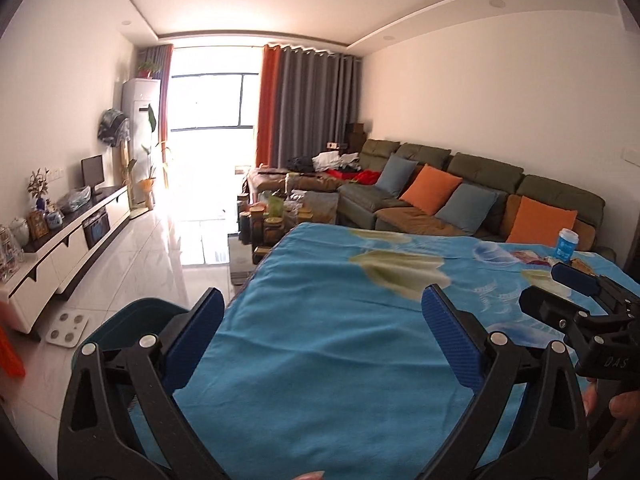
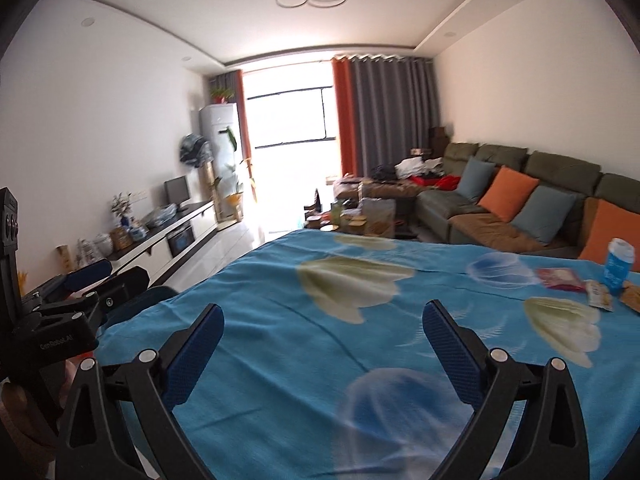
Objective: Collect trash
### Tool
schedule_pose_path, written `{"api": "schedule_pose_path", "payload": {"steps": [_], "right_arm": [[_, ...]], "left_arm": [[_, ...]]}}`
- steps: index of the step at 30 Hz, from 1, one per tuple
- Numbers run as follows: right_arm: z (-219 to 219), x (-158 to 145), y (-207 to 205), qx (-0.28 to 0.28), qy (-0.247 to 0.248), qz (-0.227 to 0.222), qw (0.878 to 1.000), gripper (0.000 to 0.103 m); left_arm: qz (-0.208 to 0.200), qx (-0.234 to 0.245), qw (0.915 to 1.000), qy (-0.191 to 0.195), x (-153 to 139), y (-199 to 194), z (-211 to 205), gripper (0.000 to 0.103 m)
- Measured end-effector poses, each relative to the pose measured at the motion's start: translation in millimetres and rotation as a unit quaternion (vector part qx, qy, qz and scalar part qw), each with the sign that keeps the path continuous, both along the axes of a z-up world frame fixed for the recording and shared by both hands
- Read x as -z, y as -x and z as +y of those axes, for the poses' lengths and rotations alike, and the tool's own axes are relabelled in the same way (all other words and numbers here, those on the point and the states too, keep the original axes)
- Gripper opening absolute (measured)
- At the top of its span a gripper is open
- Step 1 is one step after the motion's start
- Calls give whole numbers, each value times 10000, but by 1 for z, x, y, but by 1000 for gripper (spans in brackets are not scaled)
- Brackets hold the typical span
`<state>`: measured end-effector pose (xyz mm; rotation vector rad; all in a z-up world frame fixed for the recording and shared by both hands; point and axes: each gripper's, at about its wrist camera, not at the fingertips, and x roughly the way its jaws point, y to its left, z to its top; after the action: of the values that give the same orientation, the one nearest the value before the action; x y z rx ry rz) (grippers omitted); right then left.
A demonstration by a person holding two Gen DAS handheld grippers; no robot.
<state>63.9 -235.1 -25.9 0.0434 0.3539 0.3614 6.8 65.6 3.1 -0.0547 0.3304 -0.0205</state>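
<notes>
- Your left gripper (image 1: 322,316) hangs over the blue table (image 1: 320,360), jaws wide apart, holding nothing.
- Your right gripper (image 2: 322,332) matches, well apart from the blue cup (image 2: 619,266) and wrappers (image 2: 560,279).

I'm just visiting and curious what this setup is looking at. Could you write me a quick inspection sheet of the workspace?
Surface: table under a blue flowered cloth, mostly bare.
Job's things: blue-and-white paper cup, red-and-white wrapper and smaller wrappers at the far right corner.
Clutter: nothing seen elsewhere on the cloth.
Grippers: left gripper and right gripper, both open and empty above the cloth.
Cables: nothing seen.
Surroundings: green sofa with orange and blue cushions, crowded coffee table, white TV cabinet, teal chair.
</notes>
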Motion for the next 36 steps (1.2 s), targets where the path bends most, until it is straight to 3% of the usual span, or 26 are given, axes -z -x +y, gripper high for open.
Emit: {"api": "schedule_pose_path", "payload": {"steps": [12,36], "right_arm": [[-30,2,19,564,47,-241,9981,96],[-44,-7,36,844,-93,-573,9947,96]], "left_arm": [[-346,99,9993,-70,-4,-4,-34,97],[-661,69,9975,-252,-7,11,-47,97]]}}
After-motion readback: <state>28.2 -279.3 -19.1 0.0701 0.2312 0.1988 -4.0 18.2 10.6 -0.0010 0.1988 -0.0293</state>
